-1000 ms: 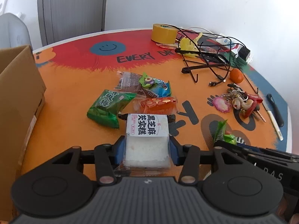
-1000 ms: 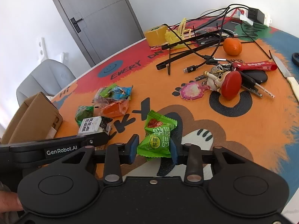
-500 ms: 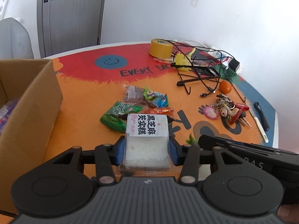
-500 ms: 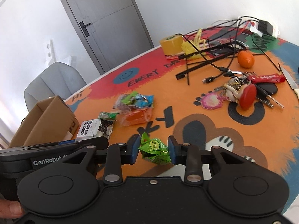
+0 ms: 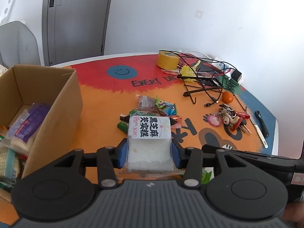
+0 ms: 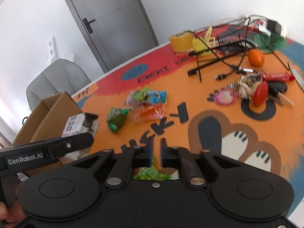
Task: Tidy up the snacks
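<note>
My left gripper (image 5: 150,148) is shut on a white rice cake packet (image 5: 149,131) with a black-lettered label, held above the orange table mat (image 5: 98,121) beside the open cardboard box (image 5: 57,98). The box holds several wrapped snacks (image 5: 28,125). In the right wrist view that same packet (image 6: 76,125) hangs near the box (image 6: 47,110). My right gripper (image 6: 156,152) has its jaws closing to a narrow gap, pinching a crumpled green snack packet (image 6: 148,172) that hangs mostly under the fingers. A pile of loose snacks (image 5: 157,106) lies mid-table, with a green packet (image 6: 116,119) at its left.
At the far right lie a yellow tape roll (image 5: 167,61), tangled black cables and a stand (image 5: 201,83), an orange (image 5: 227,96), a bunch of keys (image 5: 230,117) and a black-handled tool (image 5: 262,119). A grey chair (image 6: 57,81) stands behind the box.
My left gripper rose and swung left with the rice cake, so the box's inside now shows. The right gripper's jaws narrowed and the green packet slipped lower between them.
</note>
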The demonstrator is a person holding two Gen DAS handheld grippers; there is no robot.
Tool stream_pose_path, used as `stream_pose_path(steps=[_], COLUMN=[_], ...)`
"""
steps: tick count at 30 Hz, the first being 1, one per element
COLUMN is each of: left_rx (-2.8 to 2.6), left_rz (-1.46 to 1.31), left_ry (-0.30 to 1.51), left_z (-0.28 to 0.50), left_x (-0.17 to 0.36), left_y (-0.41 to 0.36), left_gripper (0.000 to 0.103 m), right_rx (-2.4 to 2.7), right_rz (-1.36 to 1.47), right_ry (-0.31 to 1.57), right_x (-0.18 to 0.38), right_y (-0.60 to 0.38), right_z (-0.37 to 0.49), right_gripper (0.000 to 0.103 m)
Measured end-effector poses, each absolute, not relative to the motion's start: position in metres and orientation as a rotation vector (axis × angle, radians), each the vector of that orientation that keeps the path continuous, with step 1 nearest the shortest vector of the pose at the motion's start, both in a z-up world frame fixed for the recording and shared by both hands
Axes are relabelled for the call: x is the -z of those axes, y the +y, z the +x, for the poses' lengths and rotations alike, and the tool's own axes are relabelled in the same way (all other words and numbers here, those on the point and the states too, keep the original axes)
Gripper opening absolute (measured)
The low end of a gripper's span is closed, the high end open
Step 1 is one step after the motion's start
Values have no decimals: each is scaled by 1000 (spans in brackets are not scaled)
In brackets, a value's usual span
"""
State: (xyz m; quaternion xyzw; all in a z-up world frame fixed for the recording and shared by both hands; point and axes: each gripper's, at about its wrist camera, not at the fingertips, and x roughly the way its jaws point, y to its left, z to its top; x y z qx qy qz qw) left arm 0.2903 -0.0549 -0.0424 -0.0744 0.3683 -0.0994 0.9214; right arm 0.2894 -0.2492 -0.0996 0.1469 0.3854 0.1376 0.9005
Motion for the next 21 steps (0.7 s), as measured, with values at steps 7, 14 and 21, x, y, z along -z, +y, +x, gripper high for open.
stream_pose_path(steps=[7, 14, 21], left_rx=[197, 185, 178], left_rz=[-162, -168, -183], left_ry=[781, 786, 781], left_z=[286, 282, 275], left_x=[52, 56, 55], left_y=[-51, -44, -38], left_gripper=[46, 46, 46], right_rx=[-286, -329, -352], right_rz=[274, 199, 194], right_ry=[805, 836, 836], right_x=[105, 116, 118], right_y=[-245, -228, -225], right_z=[285, 277, 272], right_gripper=[59, 58, 27])
